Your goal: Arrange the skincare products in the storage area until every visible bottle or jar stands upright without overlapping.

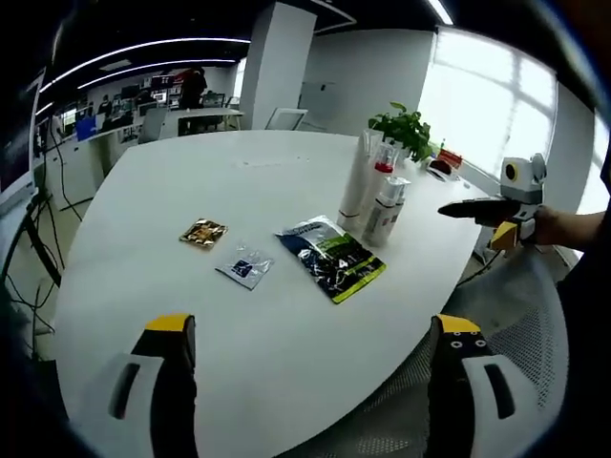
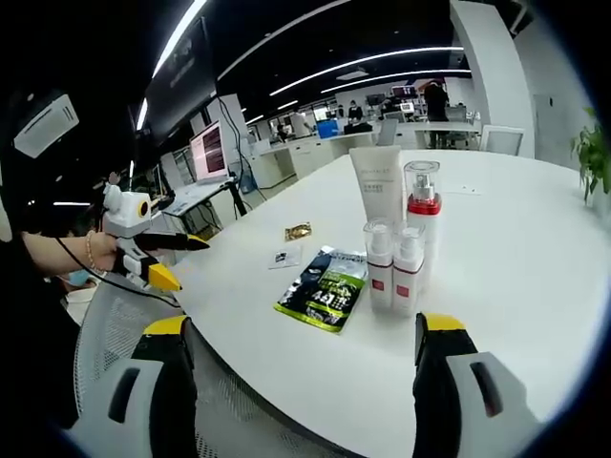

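Both claws were released, each with its jaws spread wide and nothing between them. The left gripper hung over the near edge of the white table, short of everything on it. The right gripper hovered at the opposite edge, facing the bottle cluster, which served as the landmark.

That cluster stood upright near the table's rim: a white tube on its cap, a tall pump bottle with a red band touching beside it, and two small spray bottles in front, pressed side by side. They looked gathered tight on purpose, so each stands on its own base and none lies over another; I judged the arranging of bottles largely done.

Beside the cluster, toward the left gripper, lay a dark green-and-blue sachet, flat. Farther from the cluster lay a small clear packet, then a gold packet, each apart.

Behind the cluster stood a potted plant; its pot was hidden. No tray or box was in sight, and whether the bottles were full could not be told.
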Tool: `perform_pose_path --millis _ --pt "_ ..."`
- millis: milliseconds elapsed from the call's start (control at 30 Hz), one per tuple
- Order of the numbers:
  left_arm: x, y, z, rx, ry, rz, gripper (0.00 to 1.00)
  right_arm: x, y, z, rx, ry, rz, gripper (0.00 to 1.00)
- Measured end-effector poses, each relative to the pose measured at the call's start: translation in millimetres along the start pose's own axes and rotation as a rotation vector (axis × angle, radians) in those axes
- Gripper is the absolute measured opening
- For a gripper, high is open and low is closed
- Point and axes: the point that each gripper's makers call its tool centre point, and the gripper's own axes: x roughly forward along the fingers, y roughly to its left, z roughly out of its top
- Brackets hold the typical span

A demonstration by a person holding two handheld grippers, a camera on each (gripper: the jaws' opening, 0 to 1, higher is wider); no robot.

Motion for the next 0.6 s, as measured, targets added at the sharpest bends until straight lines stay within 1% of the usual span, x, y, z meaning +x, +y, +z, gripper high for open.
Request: perform_pose_path --millis 300,500,600 --pt "2.2 4.3 -4.6 0.007 0.023 -0.002 0.98 -0.7 -0.9 0.0 0.004 -0.001 -0.003 0.96" --pt "5.0 5.3 -2.5 0.015 0.029 0.002 0.97 -0.3 -0.5 -0.6 0.002 0.003 -0.004 0.95" --pt "9.4 7.6 -3.3 0.027 0.046 -0.001 0.96 -0.3 0.3 -0.8 0.005 0.006 -0.003 0.95"
